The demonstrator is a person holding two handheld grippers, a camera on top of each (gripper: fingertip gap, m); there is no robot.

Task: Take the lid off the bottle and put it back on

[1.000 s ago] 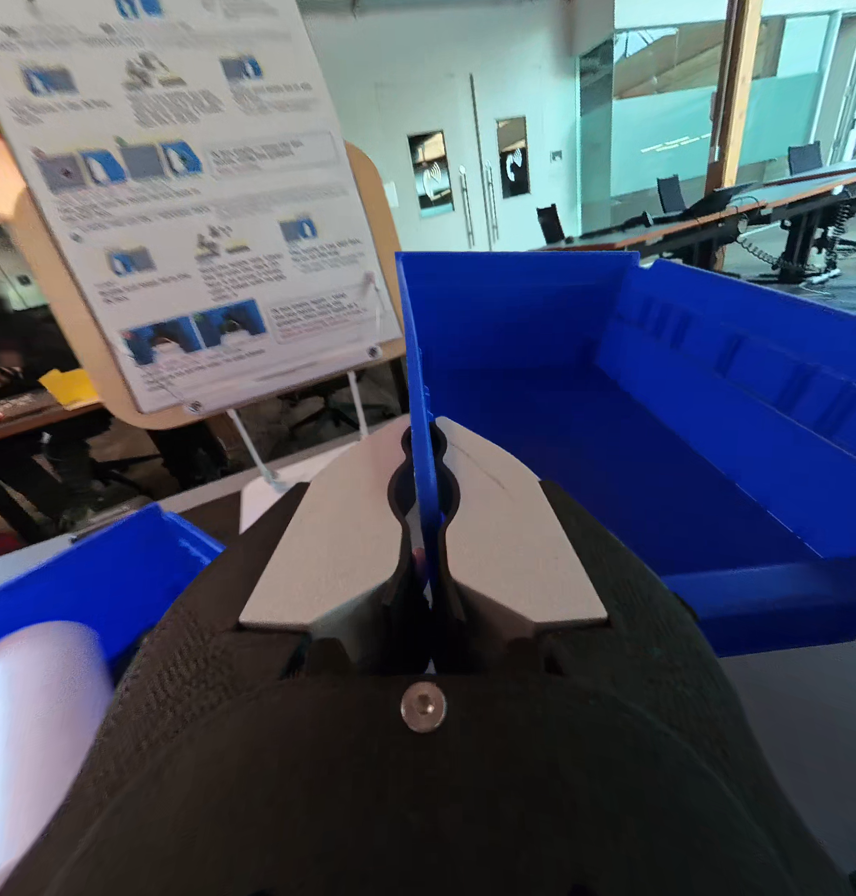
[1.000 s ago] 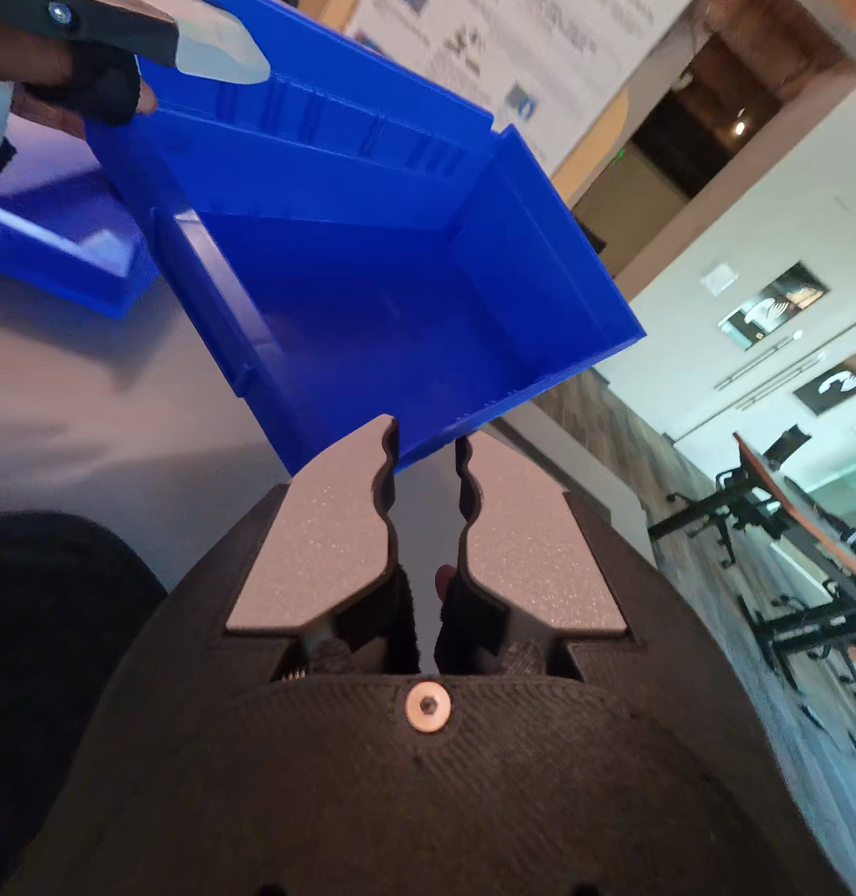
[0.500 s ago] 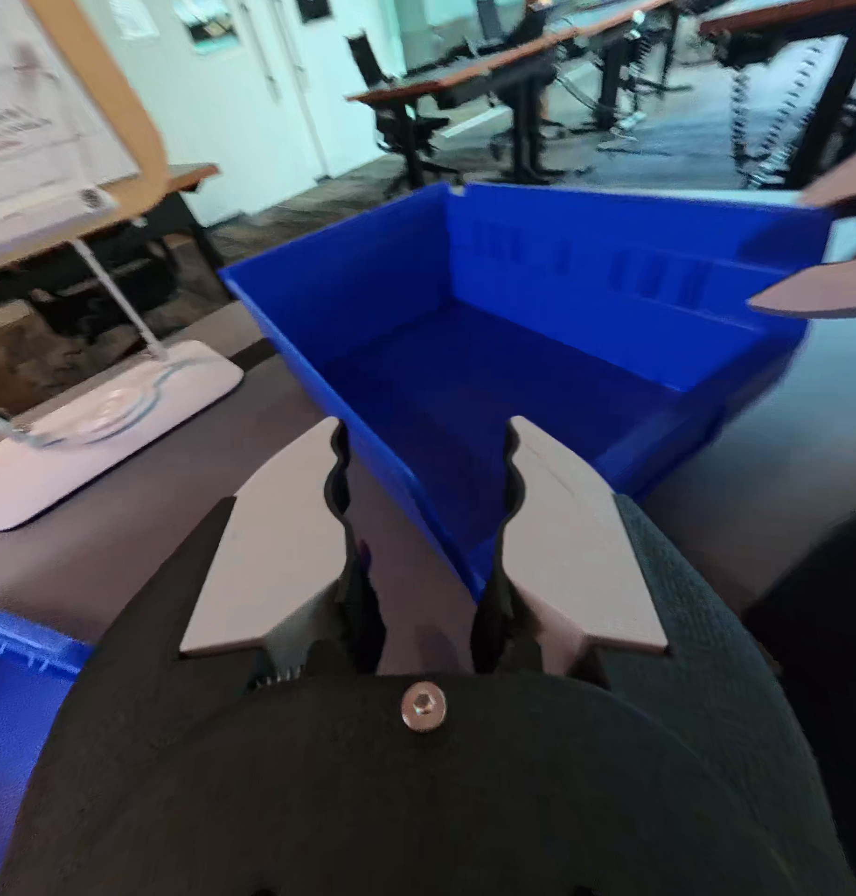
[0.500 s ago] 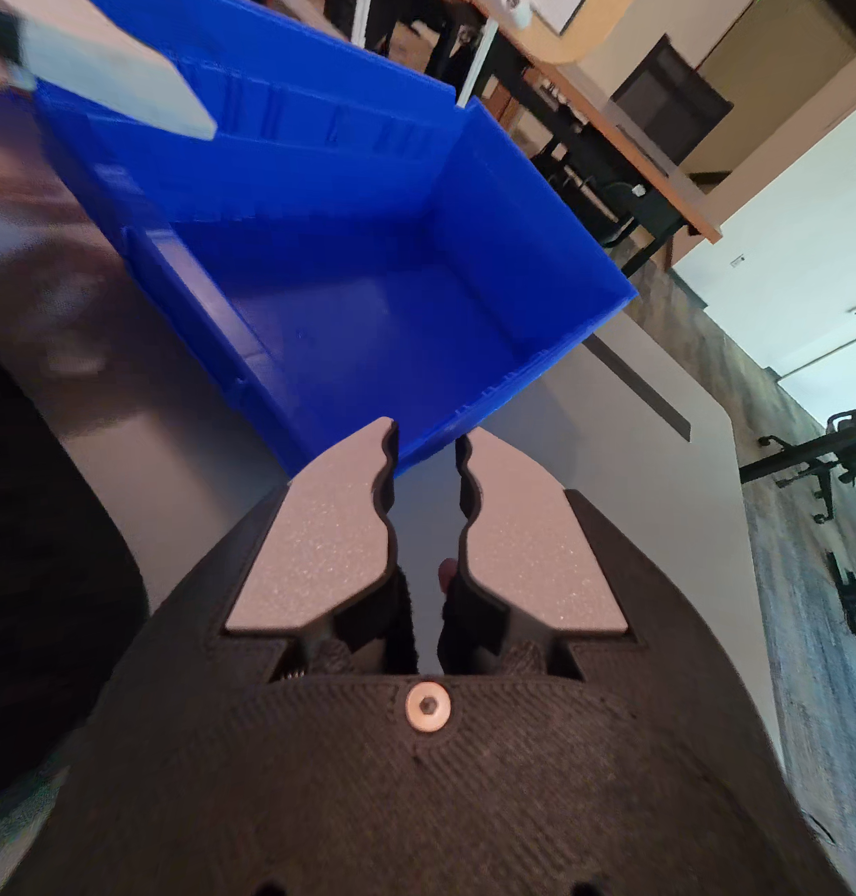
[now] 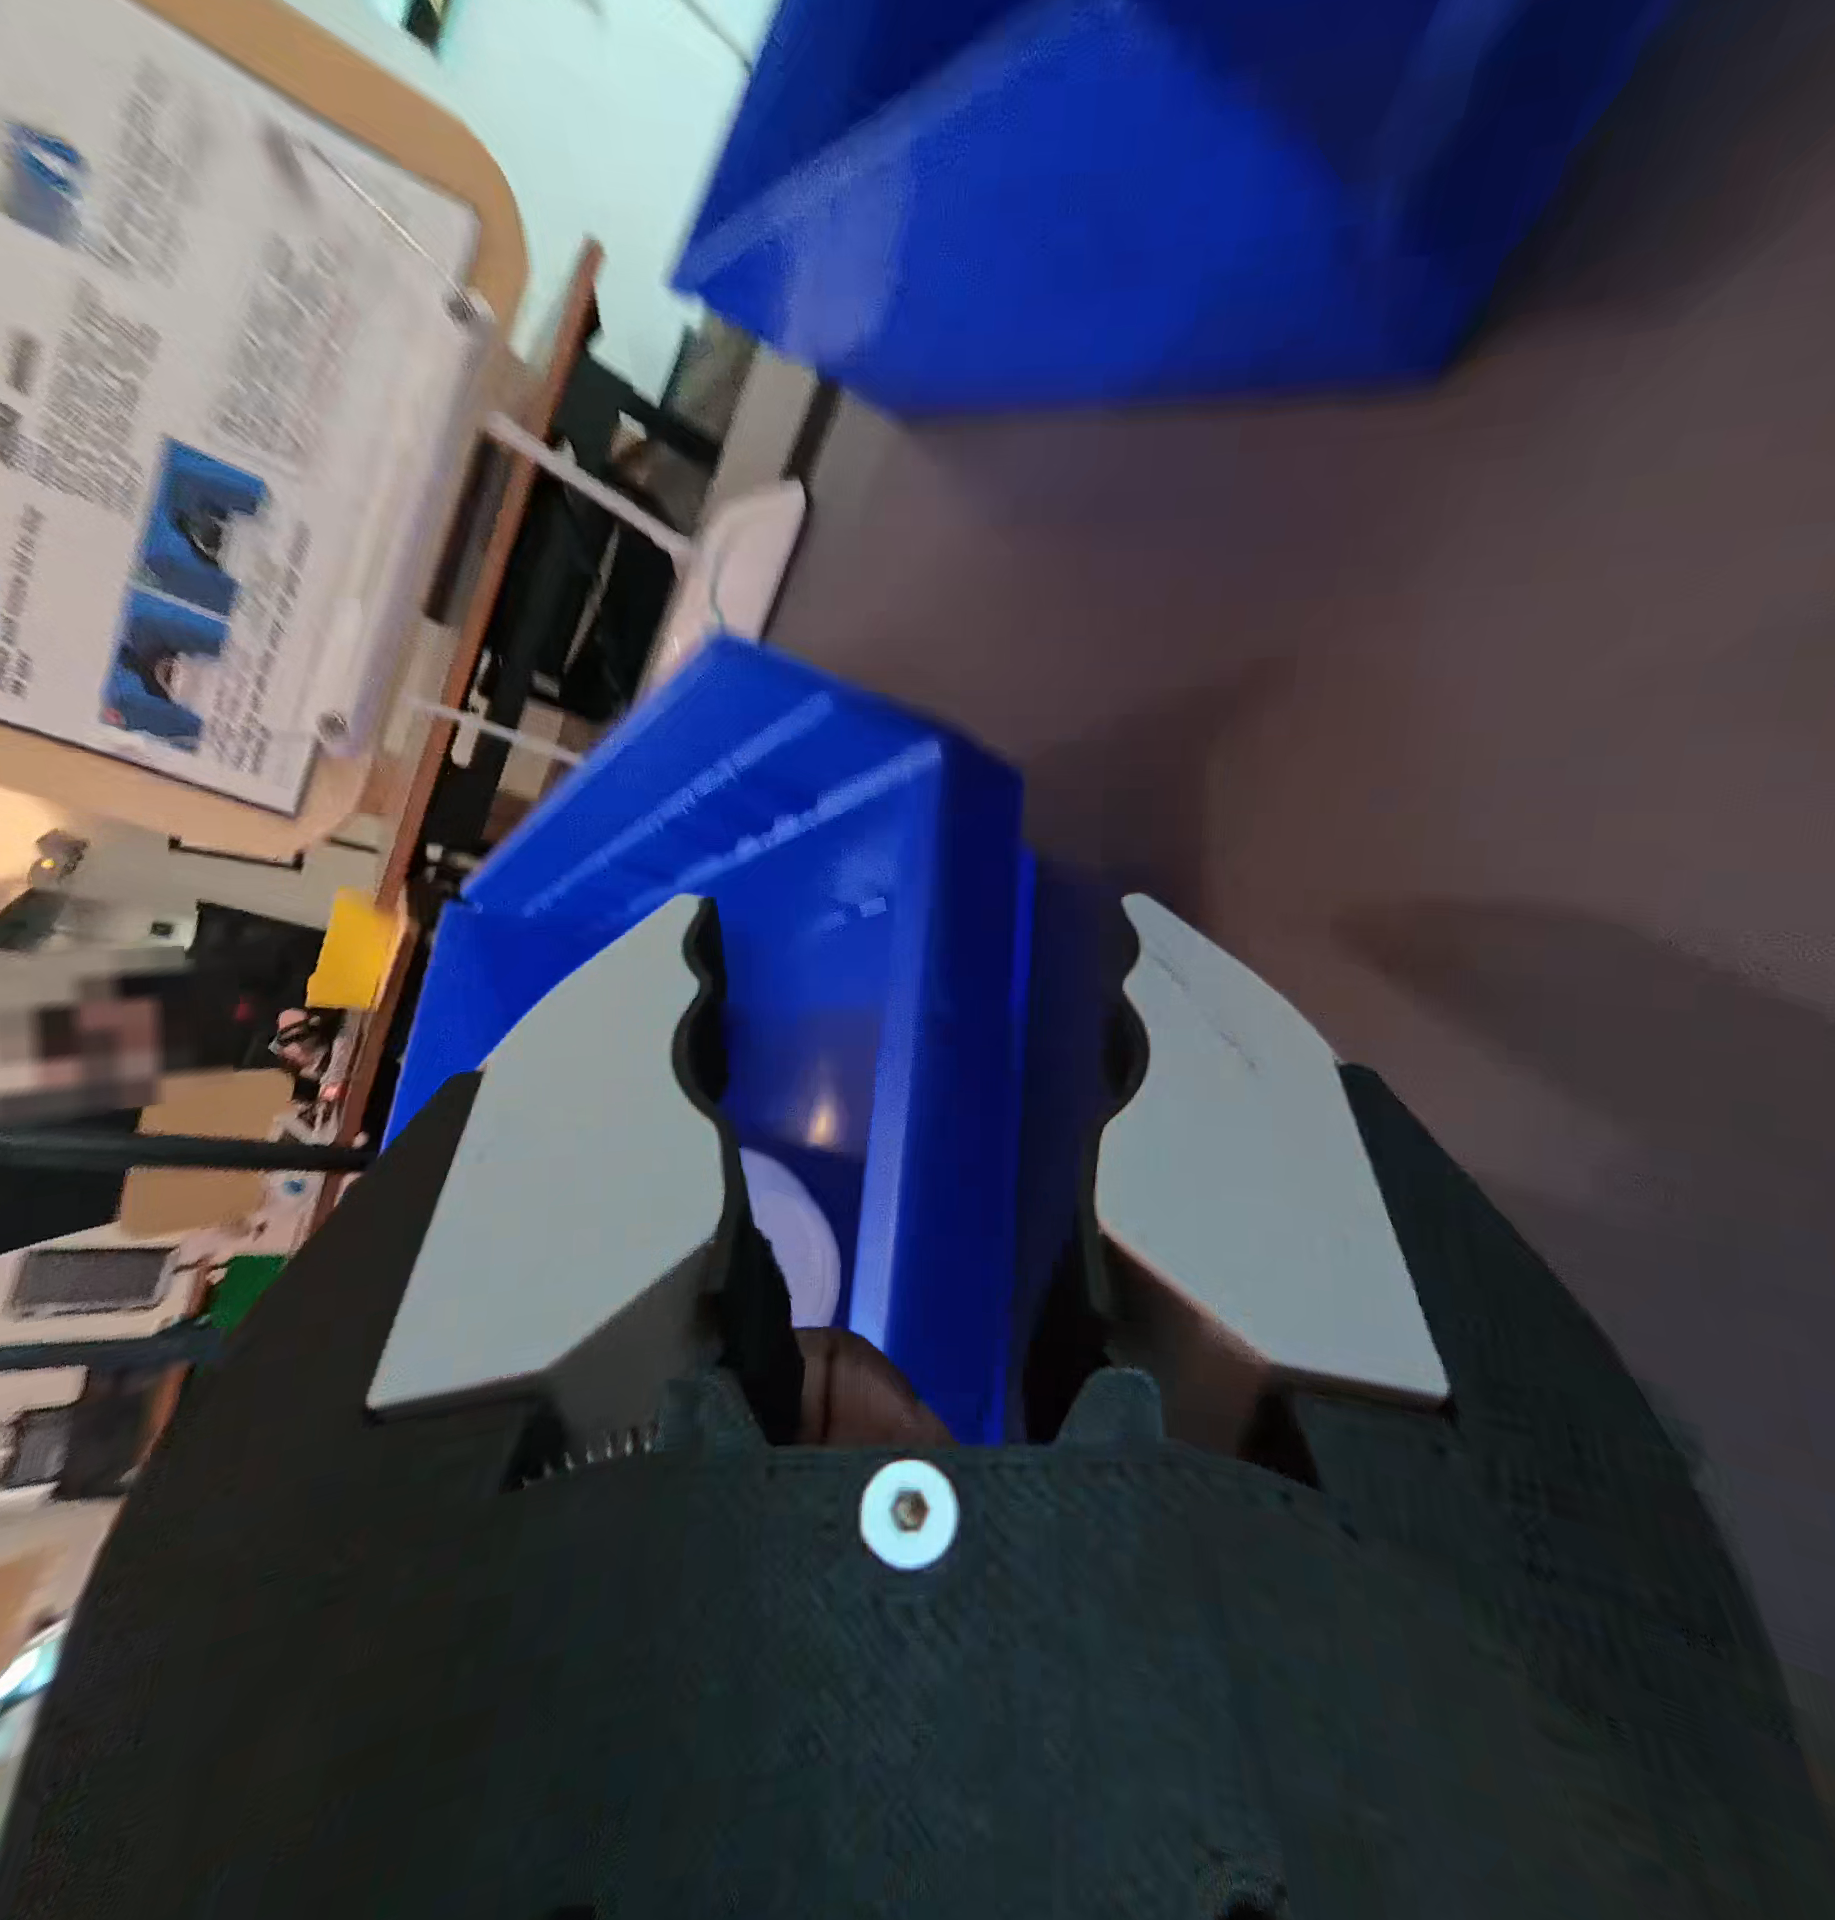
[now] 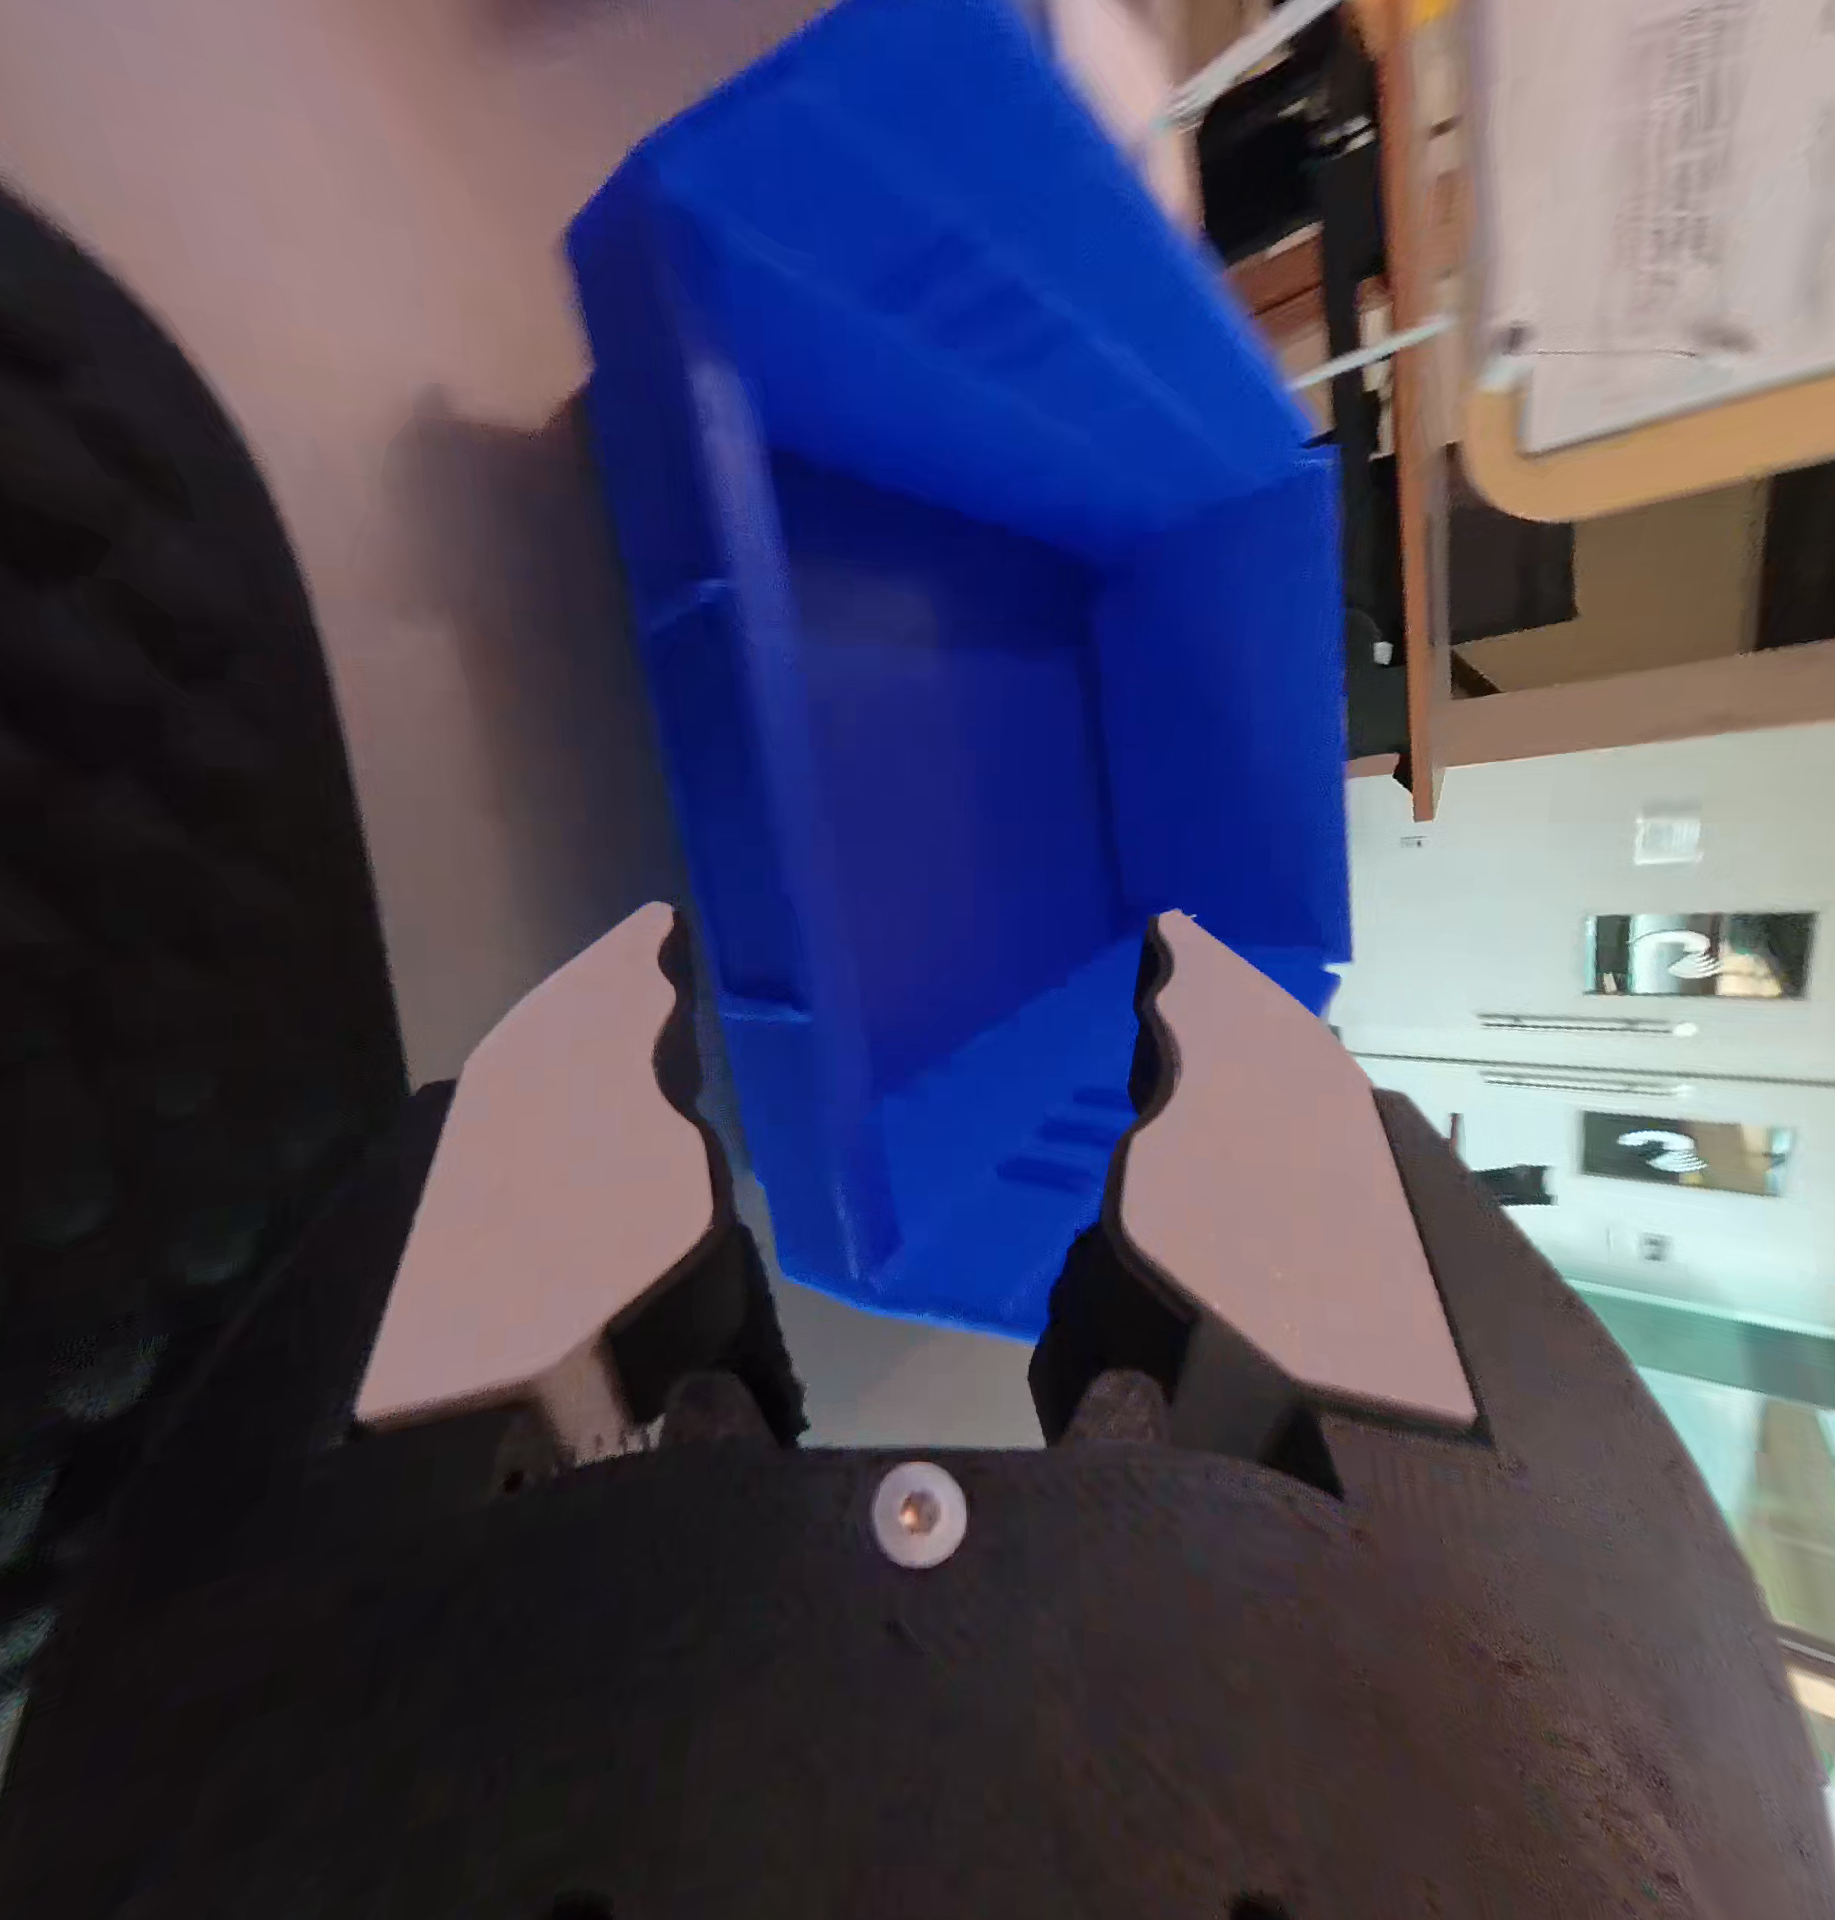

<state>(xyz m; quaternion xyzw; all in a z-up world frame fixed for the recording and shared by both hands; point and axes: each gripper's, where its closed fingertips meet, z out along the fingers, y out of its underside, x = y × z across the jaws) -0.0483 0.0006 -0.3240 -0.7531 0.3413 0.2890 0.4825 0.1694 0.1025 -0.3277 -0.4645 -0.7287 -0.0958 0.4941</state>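
Observation:
In the left wrist view my left gripper [image 5: 913, 925] is open and empty, its jaws wide apart over the near wall of a small blue bin [image 5: 934, 1039]. A white rounded thing, probably the bottle [image 5: 793, 1216], lies inside that bin close to the left finger, which partly hides it. I cannot tell the lid apart from it. In the right wrist view my right gripper [image 6: 913, 925] is open and empty, just in front of a second blue bin [image 6: 944, 623] that holds nothing. Both views are tilted and blurred.
The empty blue bin also shows at the top of the left wrist view [image 5: 1100, 208]. Both bins stand on a grey table [image 5: 1412, 727]. A white instruction board [image 5: 165, 416] on a stand is behind the table. A large black shape [image 6: 113, 727] fills the left of the right wrist view. There is about 25 centimetres between the tips of the two grippers.
My left gripper let go of the empty bin's wall, opened wide and swung to the bin with the white thing. My right gripper opened wider. Both cameras rolled.

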